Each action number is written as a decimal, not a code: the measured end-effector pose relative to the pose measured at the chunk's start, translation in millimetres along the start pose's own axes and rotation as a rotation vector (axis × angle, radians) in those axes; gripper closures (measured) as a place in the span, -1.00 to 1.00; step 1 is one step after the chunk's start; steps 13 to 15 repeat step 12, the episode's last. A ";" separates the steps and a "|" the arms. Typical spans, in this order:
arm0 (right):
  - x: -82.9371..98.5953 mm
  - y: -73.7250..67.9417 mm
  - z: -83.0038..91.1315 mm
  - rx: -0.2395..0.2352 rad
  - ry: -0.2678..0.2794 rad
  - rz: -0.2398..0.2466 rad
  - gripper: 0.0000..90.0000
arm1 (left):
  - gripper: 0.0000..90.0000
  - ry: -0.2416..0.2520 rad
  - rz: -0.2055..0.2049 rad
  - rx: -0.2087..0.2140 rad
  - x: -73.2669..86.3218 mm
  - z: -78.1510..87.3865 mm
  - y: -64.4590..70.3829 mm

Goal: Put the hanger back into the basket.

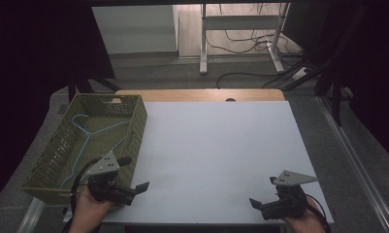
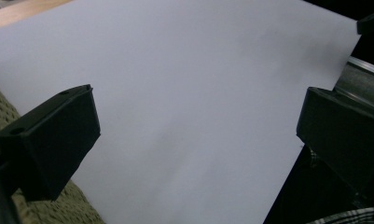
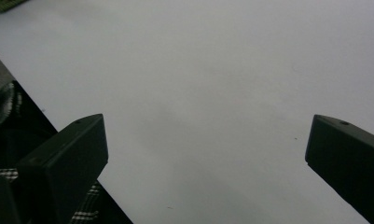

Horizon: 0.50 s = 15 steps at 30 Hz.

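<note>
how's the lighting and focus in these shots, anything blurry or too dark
High view: dim, the surroundings fall to black, but the green basket and its blue hanger stay readable. Left gripper view: the white table sheet is evenly lit, the near jaws soft and dark. Right gripper view: the same soft black jaws, with no glare.

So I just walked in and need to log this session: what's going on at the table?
A person sits at a white table with a two-jaw gripper in each hand. The left gripper hovers by the near corner of a green basket, which holds a light blue hanger. The right gripper hangs low over the table's near right part. Both are open and hold nothing. The hanger lies in the basket, untouched.
</note>
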State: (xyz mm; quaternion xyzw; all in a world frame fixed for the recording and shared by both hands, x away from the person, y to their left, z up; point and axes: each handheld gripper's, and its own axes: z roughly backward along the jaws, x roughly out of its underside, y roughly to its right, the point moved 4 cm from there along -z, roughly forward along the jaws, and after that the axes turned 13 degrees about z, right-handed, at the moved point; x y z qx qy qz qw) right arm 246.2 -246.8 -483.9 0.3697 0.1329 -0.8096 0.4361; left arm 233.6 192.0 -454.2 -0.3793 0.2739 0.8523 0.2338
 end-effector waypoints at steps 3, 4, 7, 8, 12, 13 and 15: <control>2.6 1.0 -1.4 0.021 -0.017 0.013 -1.00 | -1.00 -0.010 0.014 -0.008 7.7 -3.5 -3.3; 3.1 1.2 -1.8 0.022 -0.018 0.008 -1.00 | -1.00 -0.016 0.013 -0.015 10.0 -4.3 -4.5; 5.1 2.7 -3.2 0.022 -0.019 0.001 -1.00 | -1.00 -0.032 0.023 -0.013 16.0 -7.1 -7.5; 5.6 3.0 -3.6 0.022 -0.019 -0.002 -1.00 | -1.00 -0.039 0.024 -0.012 17.5 -8.3 -8.3; 5.9 3.3 -4.5 0.020 -0.017 0.001 -1.00 | -1.00 -0.056 0.018 -0.021 19.4 -11.7 -9.0; 5.9 3.3 -4.5 0.020 -0.017 0.001 -1.00 | -1.00 -0.056 0.018 -0.021 19.4 -11.7 -9.0; 5.9 3.3 -4.5 0.020 -0.017 0.001 -1.00 | -1.00 -0.056 0.018 -0.021 19.4 -11.7 -9.0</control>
